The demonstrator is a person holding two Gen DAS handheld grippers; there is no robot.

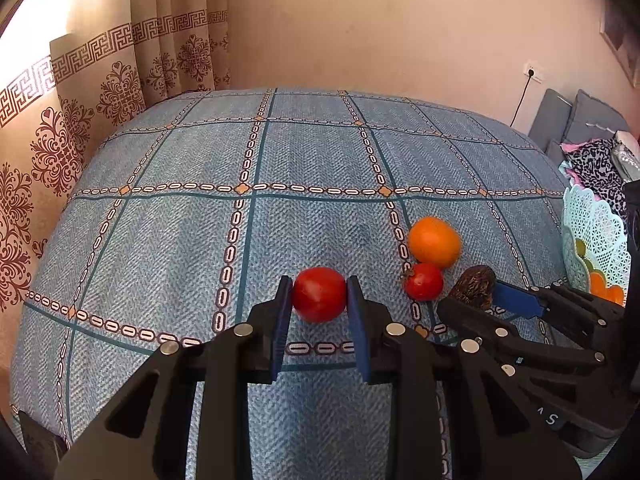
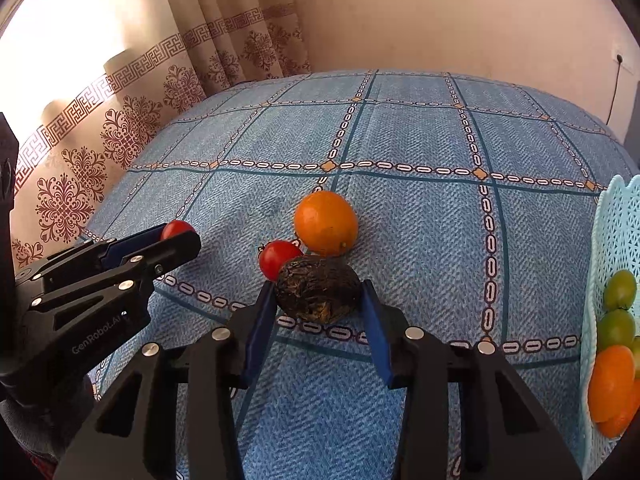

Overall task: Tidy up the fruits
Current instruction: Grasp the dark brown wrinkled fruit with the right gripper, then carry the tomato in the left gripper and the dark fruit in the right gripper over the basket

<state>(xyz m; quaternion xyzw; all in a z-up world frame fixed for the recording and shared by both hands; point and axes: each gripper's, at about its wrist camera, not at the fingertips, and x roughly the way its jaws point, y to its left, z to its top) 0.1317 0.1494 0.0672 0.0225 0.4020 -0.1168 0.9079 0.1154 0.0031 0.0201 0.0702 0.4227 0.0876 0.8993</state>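
Observation:
A large red tomato (image 1: 319,294) rests on the blue patterned cloth (image 1: 280,232), and my left gripper (image 1: 320,304) is shut on it, both blue pads pressed to its sides. To its right a dark wrinkled avocado (image 2: 318,292) lies on the cloth with my right gripper (image 2: 319,300) shut on it, pads touching both ends. Just behind the avocado lie a small red tomato (image 2: 278,258) and an orange (image 2: 326,222). The right wrist view shows the left gripper (image 2: 180,236) from the side with the tomato (image 2: 176,229) at its tips.
A pale turquoise lattice basket (image 2: 616,232) stands at the right edge and holds green fruits (image 2: 620,290) and oranges (image 2: 612,380). Patterned curtains (image 1: 80,128) hang along the left. Grey cushions and clothes (image 1: 592,152) lie at the far right by the wall.

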